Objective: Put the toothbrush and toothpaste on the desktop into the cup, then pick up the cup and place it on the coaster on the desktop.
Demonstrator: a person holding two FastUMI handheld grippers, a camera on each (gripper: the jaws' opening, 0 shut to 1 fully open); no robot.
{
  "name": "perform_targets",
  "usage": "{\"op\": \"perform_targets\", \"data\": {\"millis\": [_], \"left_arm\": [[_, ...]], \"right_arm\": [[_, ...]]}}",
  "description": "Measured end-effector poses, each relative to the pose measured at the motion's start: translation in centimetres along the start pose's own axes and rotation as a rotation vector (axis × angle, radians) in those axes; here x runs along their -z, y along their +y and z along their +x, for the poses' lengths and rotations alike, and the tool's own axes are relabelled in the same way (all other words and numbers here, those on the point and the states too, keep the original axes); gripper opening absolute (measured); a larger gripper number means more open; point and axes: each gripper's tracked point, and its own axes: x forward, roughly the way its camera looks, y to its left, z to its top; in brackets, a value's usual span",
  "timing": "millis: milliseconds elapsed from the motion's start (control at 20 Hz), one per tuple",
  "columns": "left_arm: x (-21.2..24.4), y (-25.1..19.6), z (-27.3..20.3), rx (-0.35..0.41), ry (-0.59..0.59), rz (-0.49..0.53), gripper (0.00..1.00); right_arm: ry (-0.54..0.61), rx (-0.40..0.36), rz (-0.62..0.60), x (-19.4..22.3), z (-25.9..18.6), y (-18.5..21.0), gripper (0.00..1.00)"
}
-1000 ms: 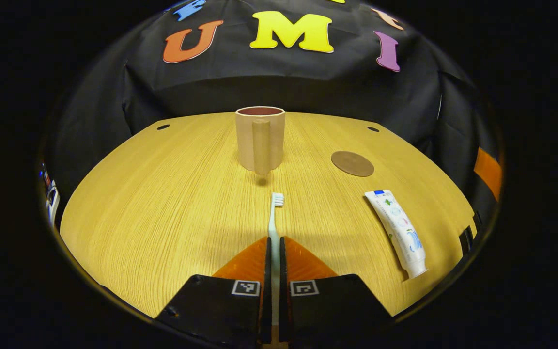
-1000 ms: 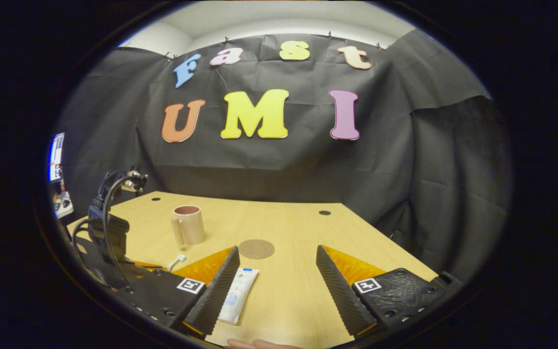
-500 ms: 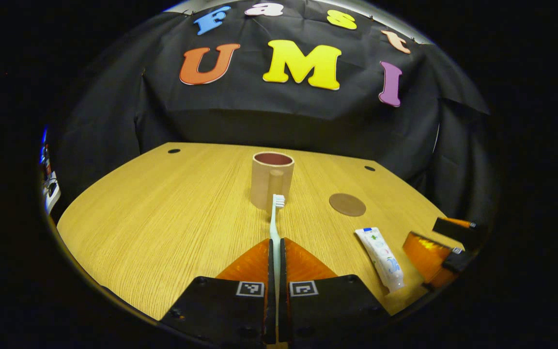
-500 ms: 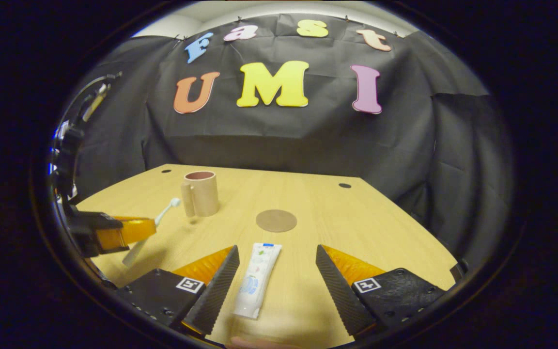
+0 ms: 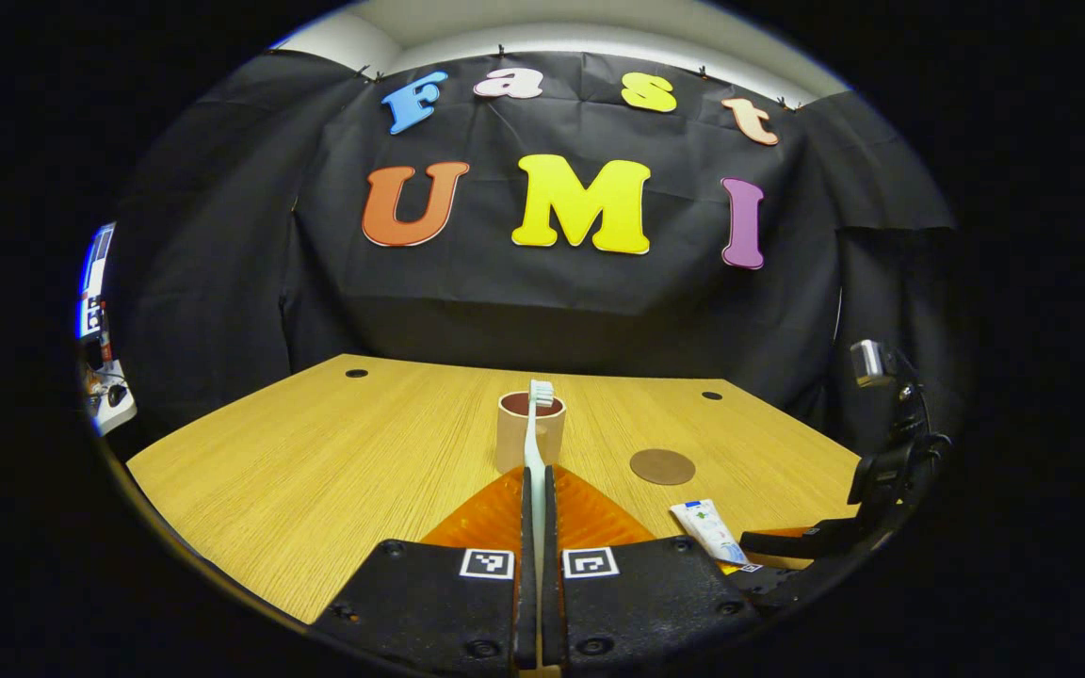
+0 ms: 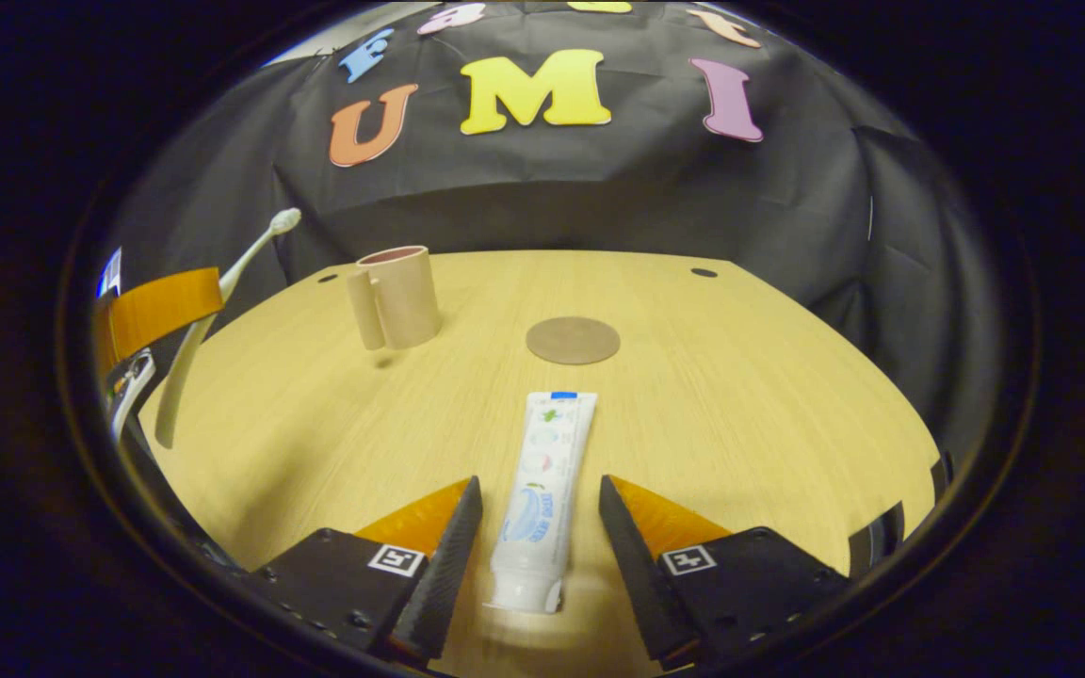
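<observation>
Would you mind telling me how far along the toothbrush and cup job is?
Nothing is in the cup yet. In hand: the left gripper is shut on the toothbrush, held above the desk short of the cup. The right gripper is open, its fingers either side of the toothpaste, which lies flat. Left: both items into the cup, then the cup onto the bare coaster.

Black cloth wall (image 5: 542,311) behind wood-grain desktop (image 5: 335,471); pale ceiling (image 5: 552,33) above.
</observation>
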Motion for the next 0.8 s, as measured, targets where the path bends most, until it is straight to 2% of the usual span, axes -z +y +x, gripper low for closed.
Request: {"op": "perform_targets", "data": {"millis": [50, 150, 200, 350, 450, 500, 700, 800], "left_arm": [[0.0, -0.2, -0.1, 0.007, 0.002, -0.003, 0.05], [0.1, -0.4, -0.1, 0.011, 0.009, -0.001, 0.05], [0.3, -0.5, 0.1, 0.014, 0.015, -0.002, 0.05], [0.8, -0.7, 0.1, 0.028, 0.035, -0.014, 0.06], [0.8, -0.6, 0.2, 0.028, 0.034, -0.012, 0.05], [0.6, -0.4, 0.2, 0.028, 0.028, -0.011, 0.05], [0.5, -0.3, 0.3, 0.031, 0.022, -0.012, 0.05], [0.8, -0.5, 0.5, 0.036, 0.030, -0.017, 0.05]], "right_arm": [[0.001, -0.007, 0.012, 0.1, 0.2, 0.1, 0.75], [0.003, -0.015, 0.017, 0.1, 0.1, -0.3, 0.55], [0.005, -0.025, 0.016, 0.0, 0.1, -0.2, 0.41], [-0.002, -0.044, 0.016, -0.1, 0.3, -0.1, 0.35], [-0.021, -0.063, 0.029, -0.5, -0.1, 0.0, 0.36], [-0.053, -0.080, 0.041, -1.4, -0.6, 0.1, 0.33], [-0.274, -0.047, -0.010, -6.0, -4.0, -0.3, 0.31], [-0.400, -0.037, -0.052, -8.4, -6.5, -0.1, 0.33]]}}
